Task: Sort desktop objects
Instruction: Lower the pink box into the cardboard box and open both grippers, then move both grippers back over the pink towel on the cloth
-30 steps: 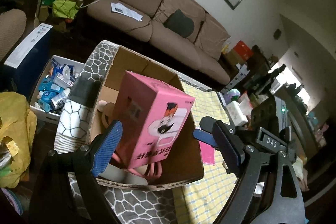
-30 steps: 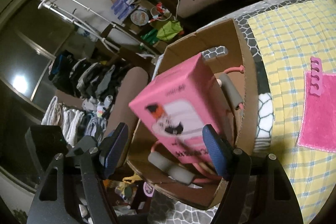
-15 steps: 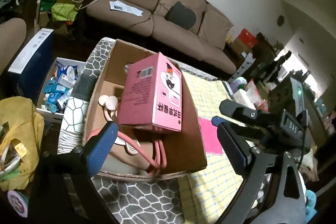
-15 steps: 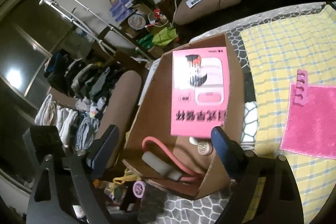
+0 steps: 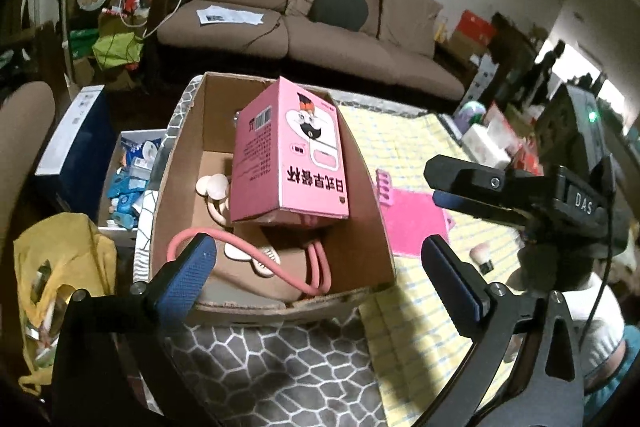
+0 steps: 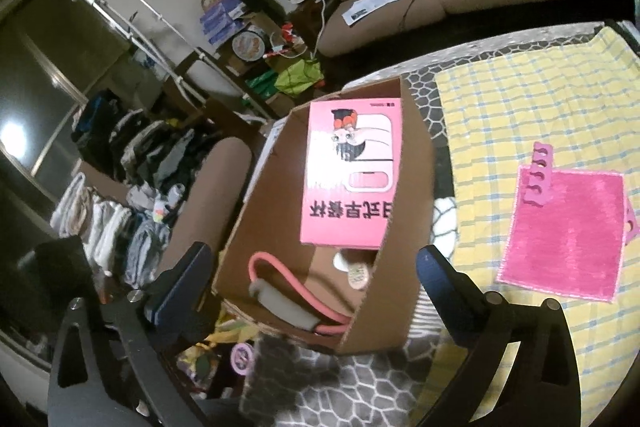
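Observation:
A pink carton (image 5: 292, 155) lies tilted inside the open cardboard box (image 5: 372, 211), resting on a pink resistance band (image 5: 288, 271) and pale round items. It also shows in the right wrist view (image 6: 348, 183) within the box (image 6: 404, 259). My left gripper (image 5: 316, 287) is open and empty, in front of the box. My right gripper (image 6: 312, 291) is open and empty, also near the box's front; its body shows in the left wrist view (image 5: 520, 195). A pink cloth (image 6: 564, 235) and pink toe separator (image 6: 540, 171) lie on the yellow checked cloth (image 6: 520, 99).
A small brush (image 5: 480, 255) lies on the yellow cloth right of the box. A yellow bag (image 5: 60, 267) and a bin of blue packets (image 5: 128, 179) sit on the floor left. A brown sofa (image 5: 320, 39) stands behind. Clothes pile (image 6: 120, 179) at left.
Both grippers let go of the pink carton and drew back from the box. The carton dropped into the box and now lies tilted on the items inside.

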The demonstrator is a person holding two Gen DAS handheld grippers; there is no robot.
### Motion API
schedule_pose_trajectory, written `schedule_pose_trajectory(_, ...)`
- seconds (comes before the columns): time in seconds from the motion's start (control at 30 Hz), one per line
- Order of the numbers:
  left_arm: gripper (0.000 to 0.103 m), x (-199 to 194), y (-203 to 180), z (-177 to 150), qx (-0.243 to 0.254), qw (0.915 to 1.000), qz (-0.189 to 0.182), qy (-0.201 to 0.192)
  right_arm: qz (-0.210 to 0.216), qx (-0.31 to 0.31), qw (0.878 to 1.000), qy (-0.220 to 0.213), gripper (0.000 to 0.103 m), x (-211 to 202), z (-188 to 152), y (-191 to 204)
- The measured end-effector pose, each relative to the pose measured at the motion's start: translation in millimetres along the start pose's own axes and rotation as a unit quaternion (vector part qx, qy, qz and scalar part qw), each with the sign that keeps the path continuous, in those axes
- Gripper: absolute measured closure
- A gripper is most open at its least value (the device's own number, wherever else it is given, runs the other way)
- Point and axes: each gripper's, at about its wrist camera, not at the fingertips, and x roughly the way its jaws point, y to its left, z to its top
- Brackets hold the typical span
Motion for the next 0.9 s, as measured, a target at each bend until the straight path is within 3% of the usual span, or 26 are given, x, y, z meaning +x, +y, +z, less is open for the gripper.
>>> schedule_pose_trajectory(0.4, 0.0, -5, -22, -12, 0.037, 0.9985, 0.039, 0.008, -0.051, -0.055, 0.997, 0.01, 0.0, -20, -20, 4)
schedule_pose_trajectory(0.7, 0.0, -5, -46, -19, 0.052, 0.998, 0.034, 0.011, -0.067, -0.06, 0.996, 0.0, 0.0, -43, -28, -6)
schedule_pose_trajectory(0.9, 0.0, 9, -75, -26, 0.065, 0.9976, 0.011, 0.02, -0.08, -0.058, 0.995, 0.003, 0.0, -64, -34, -34)
